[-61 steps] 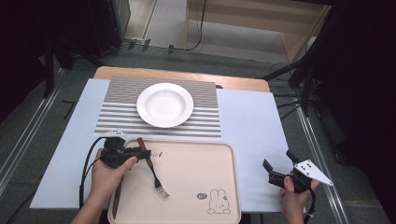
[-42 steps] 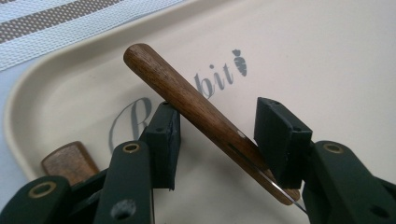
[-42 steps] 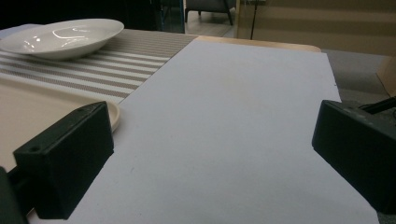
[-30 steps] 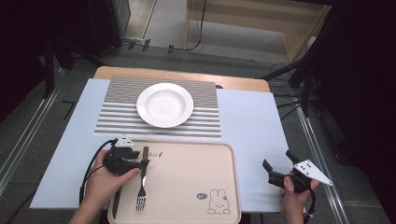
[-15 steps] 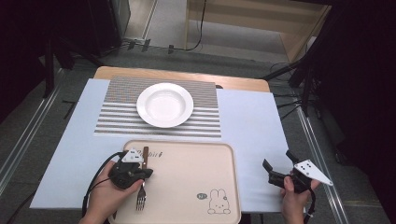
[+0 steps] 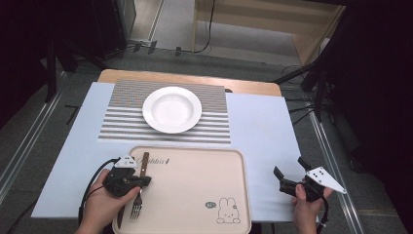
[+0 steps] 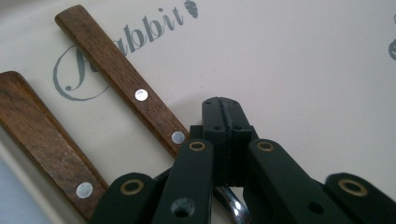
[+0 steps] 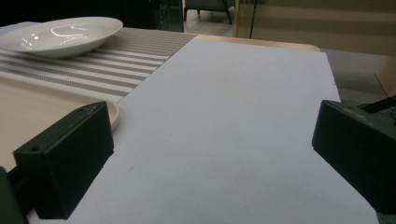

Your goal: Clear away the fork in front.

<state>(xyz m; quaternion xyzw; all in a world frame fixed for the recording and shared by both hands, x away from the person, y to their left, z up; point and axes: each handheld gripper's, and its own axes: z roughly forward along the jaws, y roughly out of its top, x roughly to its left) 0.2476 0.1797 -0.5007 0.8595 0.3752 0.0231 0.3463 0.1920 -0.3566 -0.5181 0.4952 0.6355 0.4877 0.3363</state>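
Left gripper (image 6: 141, 181), jaws pressed together on the wooden-handled steel fork (image 6: 140, 187), rests on the beige rabbit-print tray (image 6: 195, 190); white plate (image 6: 172, 109) looks unset, right gripper (image 6: 284, 181) spread idle.

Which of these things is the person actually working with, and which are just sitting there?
In use, apparently: left gripper, fingers closed on the fork; the tray it lies on; the second wooden-handled utensil beside it.
Lying about: plate; striped placemat; right gripper, open over the white sheet.
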